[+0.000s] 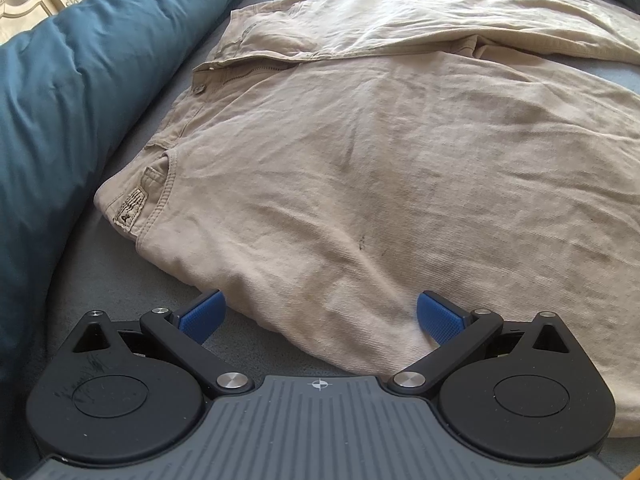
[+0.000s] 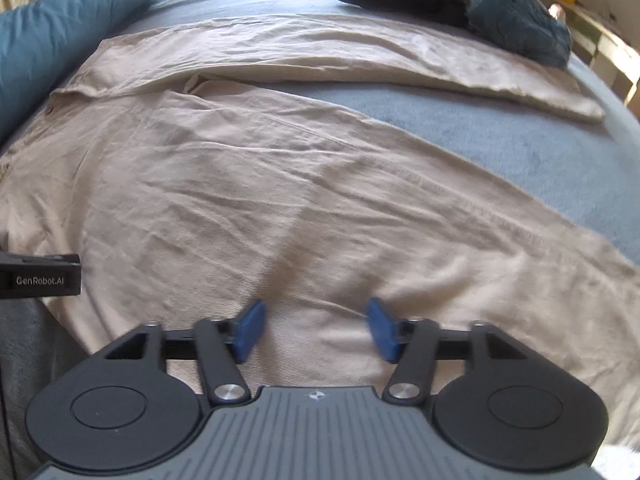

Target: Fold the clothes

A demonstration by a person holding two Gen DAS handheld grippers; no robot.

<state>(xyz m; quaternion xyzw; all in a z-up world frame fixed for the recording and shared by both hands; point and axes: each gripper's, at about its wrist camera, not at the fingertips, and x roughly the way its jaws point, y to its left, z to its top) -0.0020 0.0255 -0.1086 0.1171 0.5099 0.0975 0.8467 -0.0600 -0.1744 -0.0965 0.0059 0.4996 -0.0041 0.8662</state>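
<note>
A bed with a grey-blue cover [image 2: 460, 136] carries everything here. Spread flat across it lies a pair of beige cotton trousers [image 1: 360, 168], waistband toward the teal duvet [image 1: 80, 92] bunched along the left side, the two legs running away to the right with a wedge of bare cover between them. Nothing is folded yet, so the job looks to be at its first step: bringing one leg over the other.

The left gripper [image 1: 318, 316] hovers at the near edge of the trousers by the seat, its blue fingers [image 1: 202, 314] wide apart with the cloth edge between them but not pinched. The right gripper [image 2: 316, 330] hangs over the near leg, fingers also apart and holding nothing; that view is blurred.

The next move likely calls for both sets of fingers to close on the near edge of the fabric and lift it together toward the far leg.

A dark pile of other clothes [image 2: 452, 4] sits at the far corner, well apart from the trousers; the duvet crowds the waistband side.
</note>
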